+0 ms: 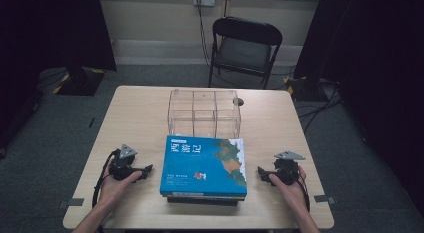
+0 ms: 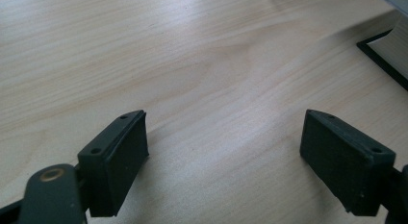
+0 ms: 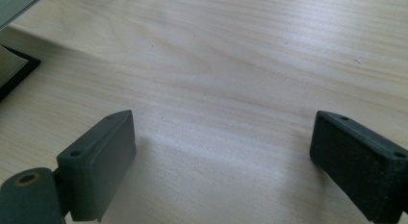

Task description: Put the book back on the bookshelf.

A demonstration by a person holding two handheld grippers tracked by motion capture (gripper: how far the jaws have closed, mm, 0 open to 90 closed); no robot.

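I have the left gripper (image 1: 148, 169) and the right gripper (image 1: 260, 171) resting low on the tabletop (image 1: 140, 113), one on each side of the stack of books (image 1: 204, 168), both pointing inward at it. Both sets of jaws stand released with bare wood between them, as each gripper view shows plainly. The stack sits near the front edge, midway along it, its blue-covered book (image 1: 205, 163) on top and a dark one (image 1: 202, 199) beneath, just in front of the clear compartment box (image 1: 204, 113). I judge this the approach step: nothing is gripped yet. Next I need to slide both grippers in toward the stack's side edges (its black-edged corner (image 2: 382, 60) shows just ahead in the left gripper view) and close evenly.
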